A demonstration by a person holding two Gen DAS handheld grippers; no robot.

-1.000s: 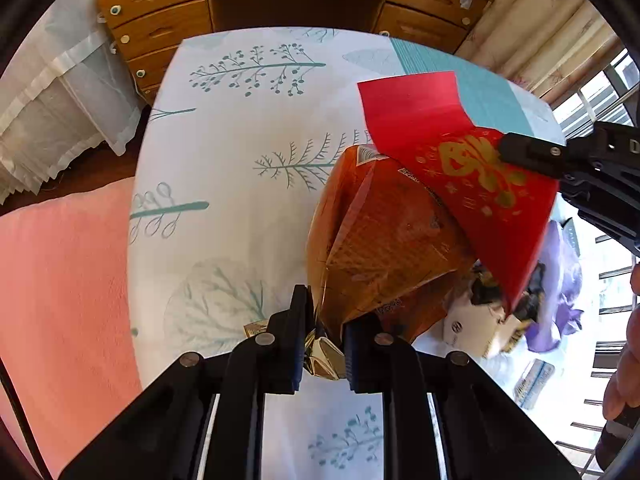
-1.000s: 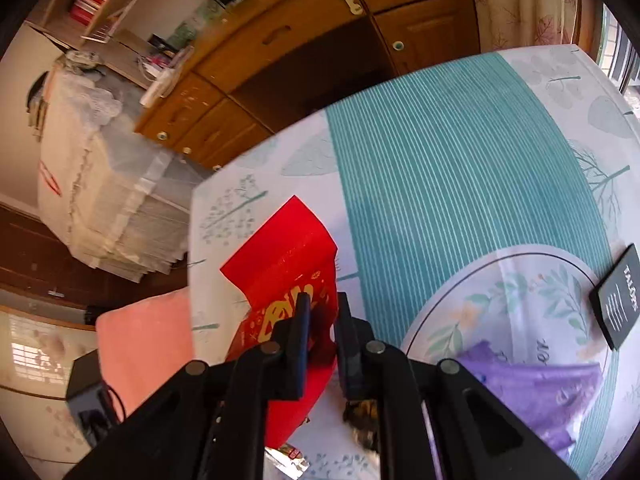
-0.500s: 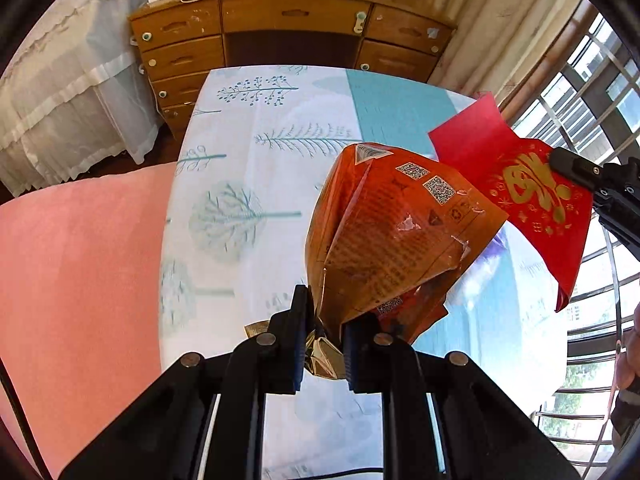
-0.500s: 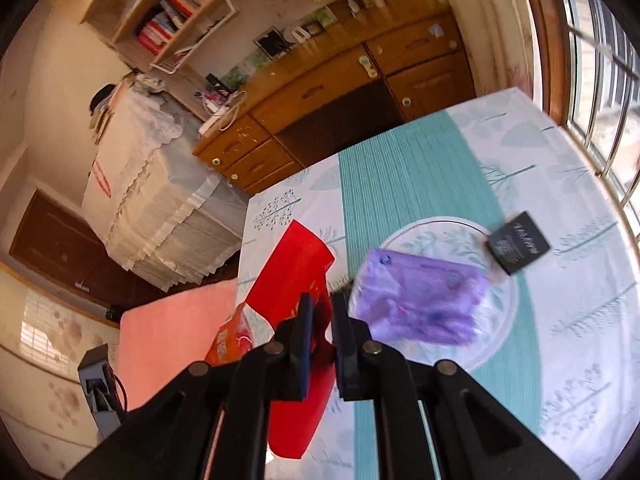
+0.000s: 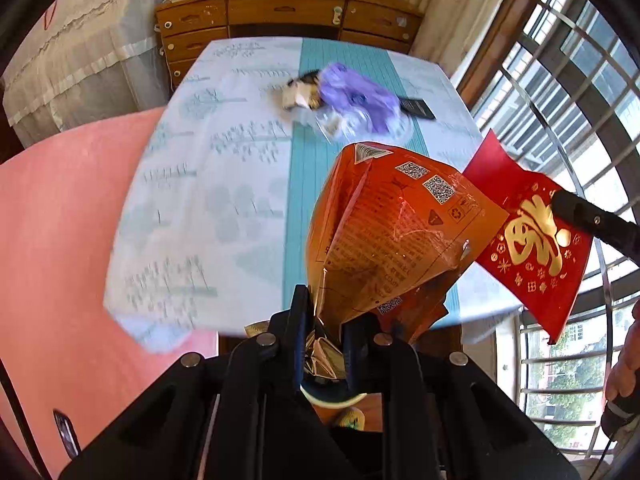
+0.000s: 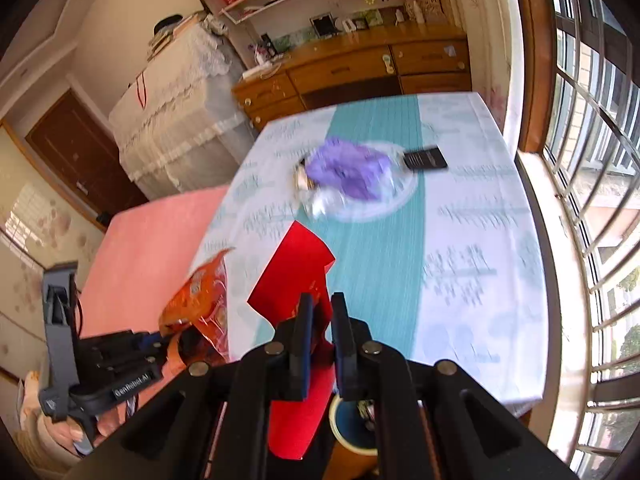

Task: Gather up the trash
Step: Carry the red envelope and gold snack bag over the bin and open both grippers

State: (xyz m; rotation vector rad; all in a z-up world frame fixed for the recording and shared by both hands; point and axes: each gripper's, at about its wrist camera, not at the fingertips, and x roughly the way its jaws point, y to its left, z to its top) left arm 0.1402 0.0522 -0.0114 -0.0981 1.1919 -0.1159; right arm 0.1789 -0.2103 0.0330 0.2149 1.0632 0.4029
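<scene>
Table (image 5: 240, 208): covered with a patterned cloth; a purple bag (image 5: 360, 98), a dark card (image 5: 418, 109) and small scraps are left on it, well apart from both claws.
Bin (image 6: 352, 424): a round container with a blue lining is seen below the right claw, just off the table's near edge; it is judged to be the drop point.
Snack bag (image 5: 392, 236): orange, clamped at its crumpled bottom end by the left claw (image 5: 324, 344), which is closed on it. The long axis runs away from the claw, with the open mouth pointing up and outward over the table edge.
Red envelope (image 6: 296, 268): pinched by the right claw (image 6: 319, 320), which is closed on it. The long axis runs along the fingers; one end hangs down toward the bin, the other sticks out over the table.
Step in hand: both pieces are judged to be in transport to the bin.
Procedure: each piece is to be centred over the bin's opening before the grip is released; the bulky snack bag is best lowered mouth-down so that it is not caught on the rim.
</scene>
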